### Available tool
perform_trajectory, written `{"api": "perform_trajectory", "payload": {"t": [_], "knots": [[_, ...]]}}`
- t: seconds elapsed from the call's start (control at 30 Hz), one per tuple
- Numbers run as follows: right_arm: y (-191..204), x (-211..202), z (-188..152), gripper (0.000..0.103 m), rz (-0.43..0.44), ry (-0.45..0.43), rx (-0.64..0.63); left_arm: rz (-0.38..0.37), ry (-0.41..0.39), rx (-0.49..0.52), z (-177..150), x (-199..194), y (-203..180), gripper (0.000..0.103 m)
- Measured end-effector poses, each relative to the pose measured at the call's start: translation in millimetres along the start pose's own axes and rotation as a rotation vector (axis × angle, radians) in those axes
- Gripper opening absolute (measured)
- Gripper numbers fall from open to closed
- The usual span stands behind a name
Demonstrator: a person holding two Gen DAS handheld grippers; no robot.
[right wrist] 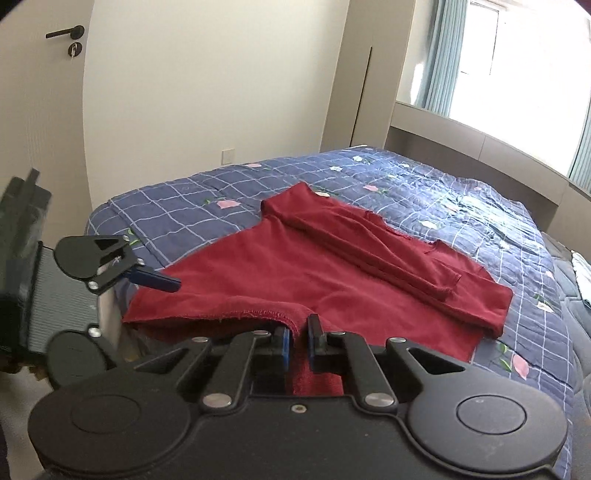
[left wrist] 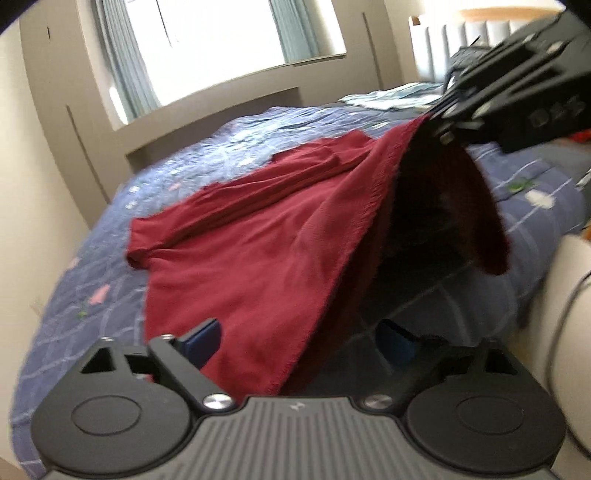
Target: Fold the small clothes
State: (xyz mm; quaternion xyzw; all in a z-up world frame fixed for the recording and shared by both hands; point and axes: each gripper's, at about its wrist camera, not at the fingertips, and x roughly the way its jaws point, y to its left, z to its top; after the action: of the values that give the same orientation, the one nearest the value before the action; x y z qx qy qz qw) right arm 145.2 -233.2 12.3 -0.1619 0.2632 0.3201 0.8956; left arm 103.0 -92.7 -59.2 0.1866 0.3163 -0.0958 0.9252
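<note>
Red cloth is filling the middle of both views: a dark red t-shirt [right wrist: 332, 266] is lying spread on a blue checked quilt [right wrist: 461, 195] with small pink flowers, which is covering the bed. In the right wrist view, at the far left, a pale door with a black handle [right wrist: 65, 33] is standing in the wall. Below it the left gripper [right wrist: 153, 277] is hanging just over the near left corner of the shirt. Its jaws are standing wide apart, and in the left wrist view its blue fingers [left wrist: 201, 341] are showing on both sides of the hem with no cloth pressed between them.

Moving to the middle, one sleeve is lying folded across the shirt body as a long narrow strip. The right gripper [right wrist: 297, 341] is sitting at the near hem, and its jaws are closed tight on a bunch of the red fabric, which is running down between the blue pads. In the left wrist view this same gripper [left wrist: 448, 123] is appearing at the upper right, lifting that hem off the quilt, so the shirt is rising like a tent with a dark hollow under it.

At the right of the right wrist view, a bright window with pale green curtains [right wrist: 443, 55] is letting in daylight.
</note>
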Motion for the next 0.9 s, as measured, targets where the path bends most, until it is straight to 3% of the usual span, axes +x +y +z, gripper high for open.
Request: {"api": "perform_trajectory", "payload": {"t": [0.07, 0.17, 0.23, 0.3, 0.5, 0.73, 0.9], "knots": [[0.3, -2.8, -2.6, 0.009, -0.003, -0.001, -0.003, 0.051, 0.005, 0.028, -2.8, 0.9, -1.8, 0.080], [1.9, -6.3, -8.9, 0.009, -0.009, -0.002, -0.005, 0.126, 0.012, 0.086, -10.0, 1.3, -1.7, 0.057], [3.4, -7.1, -12.7, 0.009, -0.015, -0.002, -0.006, 0.161, 0.013, 0.121, -16.0, 0.0, 0.5, 0.032], [6.1, -7.7, -17.3, 0.009, -0.024, -0.001, -0.015, 0.177, 0.004, 0.170, -21.2, -2.8, 3.2, 0.022], [26.1, -1.4, -42.7, 0.009, -0.092, 0.024, -0.115, 0.225, -0.024, 0.351, -37.2, -11.5, 1.0, 0.021], [41.0, 14.1, -91.1, 0.015, -0.219, 0.099, -0.274, 0.216, 0.012, 0.433, -47.2, -8.2, 2.1, 0.020], [40.5, 12.9, -104.9, 0.015, -0.240, 0.107, -0.297, 0.195, 0.041, 0.451, -53.5, -9.6, 8.9, 0.016]]}}
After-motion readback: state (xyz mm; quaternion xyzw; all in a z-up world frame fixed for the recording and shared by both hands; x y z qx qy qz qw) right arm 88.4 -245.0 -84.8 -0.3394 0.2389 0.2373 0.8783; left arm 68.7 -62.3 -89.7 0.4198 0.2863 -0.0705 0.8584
